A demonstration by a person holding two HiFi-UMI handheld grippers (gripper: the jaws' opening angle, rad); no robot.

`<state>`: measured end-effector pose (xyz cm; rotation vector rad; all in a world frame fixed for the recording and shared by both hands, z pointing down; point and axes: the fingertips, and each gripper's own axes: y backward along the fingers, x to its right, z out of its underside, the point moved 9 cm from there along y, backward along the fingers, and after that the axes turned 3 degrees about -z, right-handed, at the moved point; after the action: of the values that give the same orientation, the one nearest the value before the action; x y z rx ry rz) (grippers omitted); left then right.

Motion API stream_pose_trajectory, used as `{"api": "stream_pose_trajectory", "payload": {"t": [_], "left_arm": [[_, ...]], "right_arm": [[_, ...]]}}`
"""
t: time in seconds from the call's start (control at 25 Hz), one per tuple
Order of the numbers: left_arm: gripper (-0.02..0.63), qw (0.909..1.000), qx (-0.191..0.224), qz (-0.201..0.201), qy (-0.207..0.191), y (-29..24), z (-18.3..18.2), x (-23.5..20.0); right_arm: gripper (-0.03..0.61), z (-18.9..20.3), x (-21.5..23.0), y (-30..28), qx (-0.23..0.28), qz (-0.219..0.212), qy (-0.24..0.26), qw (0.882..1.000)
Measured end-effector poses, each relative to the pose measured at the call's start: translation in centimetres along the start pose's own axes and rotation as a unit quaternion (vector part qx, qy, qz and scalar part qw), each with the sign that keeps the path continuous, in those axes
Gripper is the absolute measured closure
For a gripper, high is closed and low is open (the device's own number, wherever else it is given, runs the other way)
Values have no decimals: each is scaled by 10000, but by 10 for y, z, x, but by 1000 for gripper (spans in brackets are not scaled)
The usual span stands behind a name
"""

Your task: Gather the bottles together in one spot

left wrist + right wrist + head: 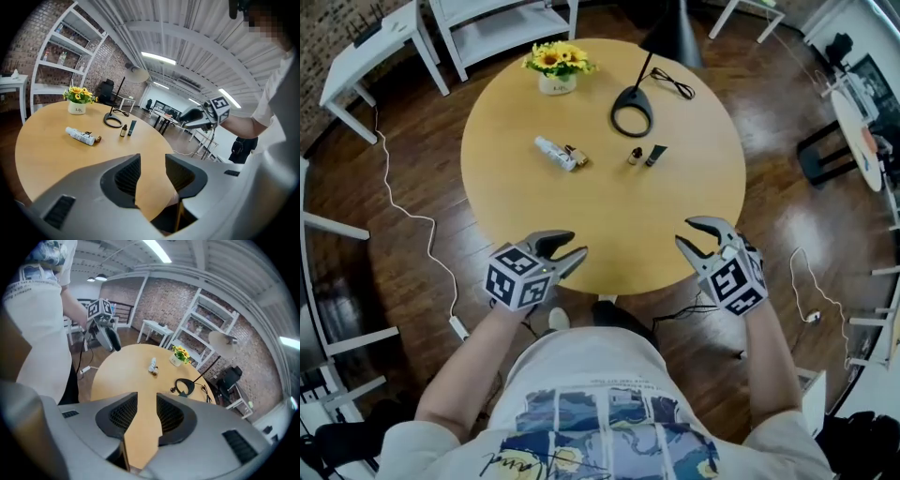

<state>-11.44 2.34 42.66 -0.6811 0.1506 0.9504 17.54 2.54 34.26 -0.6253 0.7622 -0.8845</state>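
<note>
a: where are the bottles?
b: on the far half of the round table [694,197]. a white bottle [553,151] lies on its side with a small brown bottle [576,157] right at its end. off to the right, apart from those two, a little dark bottle [635,156] stands upright just beside a dark tube [655,155]
a: and the grippers?
b: both hang over the near edge of the table, well apart from the bottles. the left gripper [573,246] has its jaws parted, with only bare tabletop showing between them. the right gripper [686,232] is the same, a gap between its jaws and nothing in it
a: anything else up there?
b: a pot of yellow flowers [557,67] at the far edge, and near it a black lamp [632,117] with a ring-shaped base, its cord trailing to the right
</note>
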Motion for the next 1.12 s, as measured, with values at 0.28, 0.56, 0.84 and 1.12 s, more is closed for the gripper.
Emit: {"api": "stream_pose_trajectory", "payload": {"t": [0.28,0.56,0.84,1.12], "left_arm": [[448,9990,-214,-190,-332,35,12,18],[446,9999,-62,-16,-149,60,26,31],[446,9989,436,-33,156,86,33,23],[446,9958,804,-89,433,102,45,7]], "right_arm": [[425,4,-112,37,776,471,-1742,9805],[425,-4,-155,37,816,347,-1887,9780],[425,-22,-149,27,733,107,-1499,9859],[426,-50,-101,-14,602,-340,-675,9953]]}}
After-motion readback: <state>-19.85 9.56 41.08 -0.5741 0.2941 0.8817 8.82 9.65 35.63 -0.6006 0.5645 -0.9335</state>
